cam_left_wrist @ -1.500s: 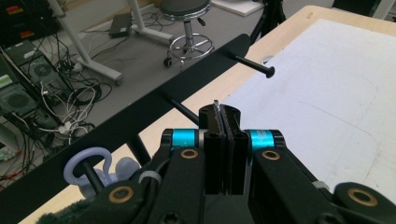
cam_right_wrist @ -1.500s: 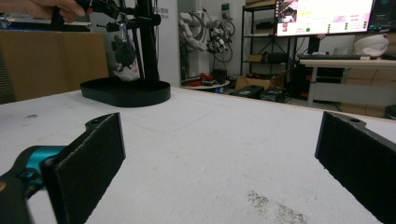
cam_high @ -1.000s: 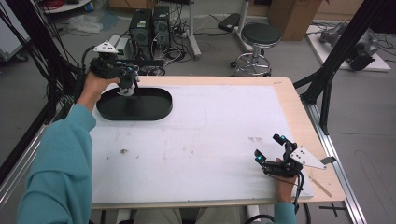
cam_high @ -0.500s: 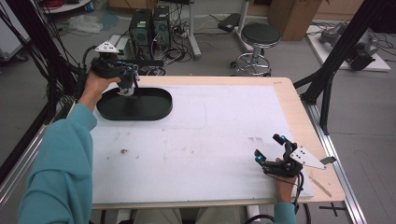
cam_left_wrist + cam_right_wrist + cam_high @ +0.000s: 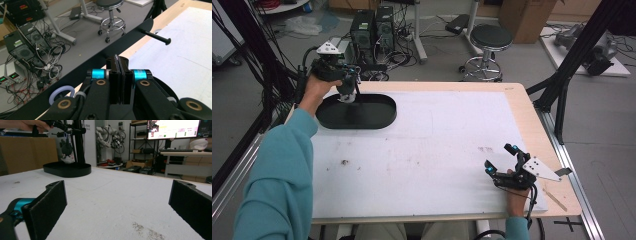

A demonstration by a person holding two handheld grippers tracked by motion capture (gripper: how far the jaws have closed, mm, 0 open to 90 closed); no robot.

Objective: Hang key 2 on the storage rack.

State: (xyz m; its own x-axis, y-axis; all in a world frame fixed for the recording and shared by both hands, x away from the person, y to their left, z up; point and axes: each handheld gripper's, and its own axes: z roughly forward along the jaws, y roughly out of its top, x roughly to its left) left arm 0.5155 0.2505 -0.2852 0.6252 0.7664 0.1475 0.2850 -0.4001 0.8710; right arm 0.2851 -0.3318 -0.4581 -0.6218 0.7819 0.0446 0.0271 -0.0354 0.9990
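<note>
Nearest us, low and right of centre in the high view, our right gripper (image 5: pixel 501 159) rests on the white table cover (image 5: pixel 437 150) with its jaws spread wide and nothing between them; in the right gripper view the two foam-faced pads (image 5: pixel 47 207) stand well apart over bare, slightly stained sheet. The cover looks matte and a little scuffed, laid over a pale wooden tabletop (image 5: pixel 532 120) whose edge shows along the right side.

Farther off, toward the upper left of the high view, sits a black oval tray (image 5: pixel 377 117) with a low upright rim. It reads as thin rigid plastic or metal: we judge it light, stiff and fairly smooth, so the rim is the sensible place to pinch, and a firm grip would be needed to stop it swinging.

Over the tray's far left end our left gripper (image 5: pixel 348 90) points down. In the left gripper view its jaws are pressed together with what looks like a thin sheet edge between them, though we cannot tell what it is. From the right gripper view a small dark-and-white thing (image 5: pixel 67 151) hangs beneath it, above the tray; it seems soft, but it is too small to identify.
</note>
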